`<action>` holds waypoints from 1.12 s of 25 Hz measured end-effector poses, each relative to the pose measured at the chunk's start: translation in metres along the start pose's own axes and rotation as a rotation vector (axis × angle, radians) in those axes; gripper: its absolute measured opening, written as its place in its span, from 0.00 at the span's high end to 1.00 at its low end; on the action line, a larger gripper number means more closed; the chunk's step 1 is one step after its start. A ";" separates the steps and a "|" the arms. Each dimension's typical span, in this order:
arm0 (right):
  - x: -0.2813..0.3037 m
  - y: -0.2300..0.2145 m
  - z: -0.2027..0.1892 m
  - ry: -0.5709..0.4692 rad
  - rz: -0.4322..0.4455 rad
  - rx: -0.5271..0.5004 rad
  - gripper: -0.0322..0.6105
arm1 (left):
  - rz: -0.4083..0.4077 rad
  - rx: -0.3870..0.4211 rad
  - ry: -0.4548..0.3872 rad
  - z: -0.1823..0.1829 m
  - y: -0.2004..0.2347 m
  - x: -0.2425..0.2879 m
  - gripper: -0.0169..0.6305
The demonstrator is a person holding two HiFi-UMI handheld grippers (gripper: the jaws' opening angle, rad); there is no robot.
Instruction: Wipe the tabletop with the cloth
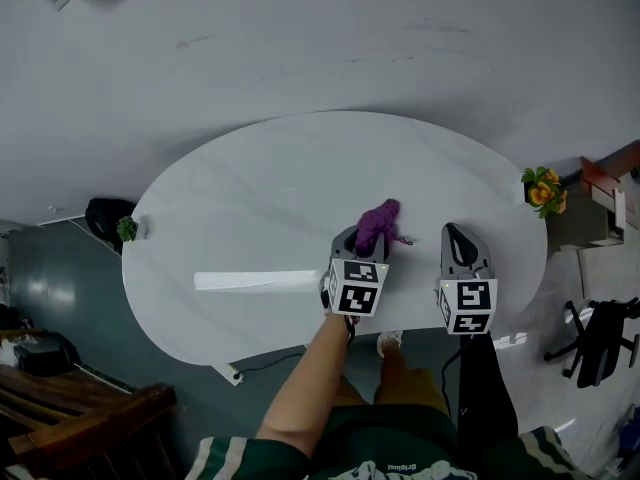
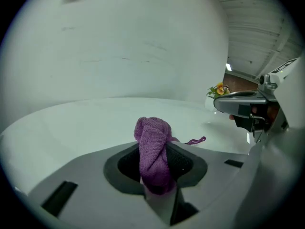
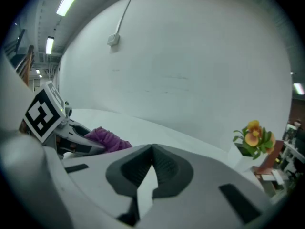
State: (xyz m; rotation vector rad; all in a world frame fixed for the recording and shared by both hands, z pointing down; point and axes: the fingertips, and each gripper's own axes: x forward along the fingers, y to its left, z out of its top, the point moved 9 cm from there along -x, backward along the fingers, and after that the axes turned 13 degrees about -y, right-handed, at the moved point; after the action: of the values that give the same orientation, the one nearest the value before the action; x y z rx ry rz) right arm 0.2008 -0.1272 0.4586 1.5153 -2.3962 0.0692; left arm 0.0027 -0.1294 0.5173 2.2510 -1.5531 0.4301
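Observation:
A bunched purple cloth (image 1: 379, 224) sticks out of my left gripper (image 1: 372, 236), whose jaws are shut on it over the white oval tabletop (image 1: 260, 198). In the left gripper view the cloth (image 2: 153, 151) rises upright between the dark pads, a loose thread trailing to its right. My right gripper (image 1: 458, 236) hovers just right of the left one, jaws shut and empty. From the right gripper view the cloth (image 3: 106, 139) shows at the left, behind the left gripper's marker cube (image 3: 43, 112).
A small pot of yellow flowers (image 1: 542, 190) stands at the table's right edge, and a little green plant (image 1: 127, 229) at its left edge. A bright light strip (image 1: 255, 281) reflects on the near tabletop. A black chair (image 1: 600, 333) stands on the floor at right.

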 end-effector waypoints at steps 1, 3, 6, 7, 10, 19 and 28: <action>0.007 0.016 0.004 -0.001 0.014 -0.003 0.95 | 0.016 -0.008 0.002 -0.004 0.017 -0.010 0.78; 0.022 0.048 0.012 -0.006 0.041 -0.011 0.95 | 0.046 -0.023 0.004 -0.010 0.050 -0.029 0.78; 0.042 0.094 0.022 -0.017 0.083 -0.018 0.95 | 0.083 -0.040 -0.001 -0.019 0.091 -0.055 0.78; 0.048 0.109 0.026 -0.019 0.097 -0.021 0.95 | 0.093 -0.046 -0.003 -0.022 0.104 -0.064 0.78; 0.063 0.155 0.036 -0.024 0.137 -0.030 0.95 | 0.123 -0.061 -0.012 -0.029 0.141 -0.091 0.78; 0.097 0.286 0.073 -0.041 0.274 -0.059 0.95 | 0.265 -0.129 -0.032 -0.051 0.249 -0.197 0.78; 0.111 0.406 0.091 -0.058 0.430 -0.092 0.95 | 0.500 -0.209 -0.035 -0.096 0.350 -0.312 0.78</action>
State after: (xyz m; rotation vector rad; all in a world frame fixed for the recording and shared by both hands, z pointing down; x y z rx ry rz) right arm -0.2245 -0.0632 0.4517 0.9535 -2.6900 0.0075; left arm -0.4372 0.0586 0.5070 1.7117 -2.0741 0.3388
